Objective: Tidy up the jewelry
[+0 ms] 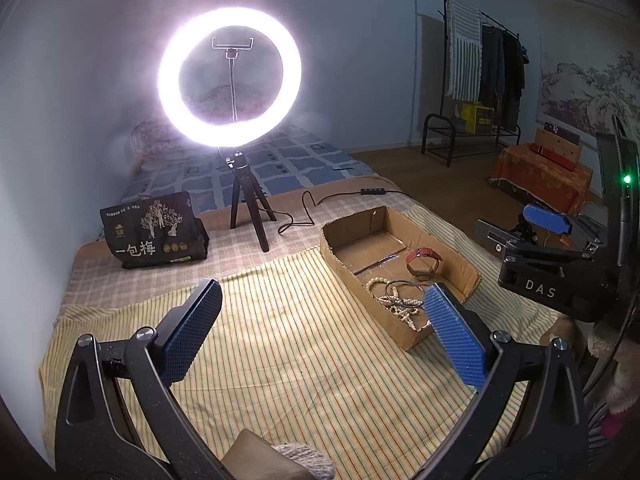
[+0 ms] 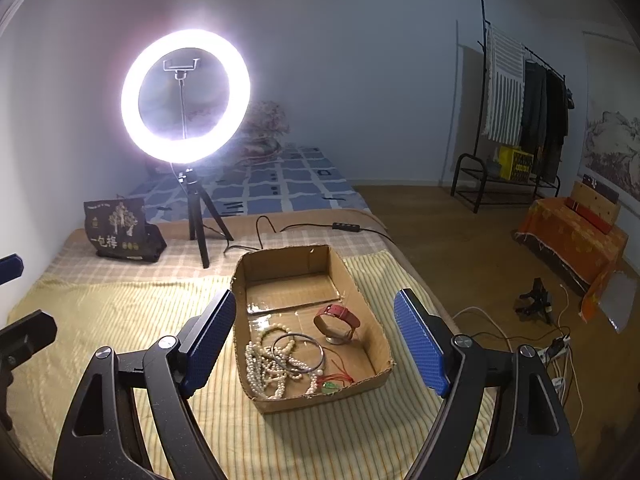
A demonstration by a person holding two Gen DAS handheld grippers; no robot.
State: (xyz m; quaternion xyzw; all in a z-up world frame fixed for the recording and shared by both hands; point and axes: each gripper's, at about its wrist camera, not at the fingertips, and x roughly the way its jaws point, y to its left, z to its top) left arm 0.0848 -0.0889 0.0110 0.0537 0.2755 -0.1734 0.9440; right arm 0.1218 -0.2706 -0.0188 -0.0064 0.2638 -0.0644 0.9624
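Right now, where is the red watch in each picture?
Left wrist view: the red watch sits right of centre, inside the cardboard box, behind the pearls.
Right wrist view: the red watch sits just below centre, in the box's right half.
Shared landmark: the glowing ring light behind the box.

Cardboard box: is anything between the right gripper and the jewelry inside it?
Nothing visible. The right gripper, open and empty, faces the open-topped cardboard box. Only the box's low near wall lies ahead of the pearl strands, dark bangle and red watch.

a lit ring light [image 2: 185,96] on its tripod [image 2: 202,216] beside a black bag [image 2: 120,230].
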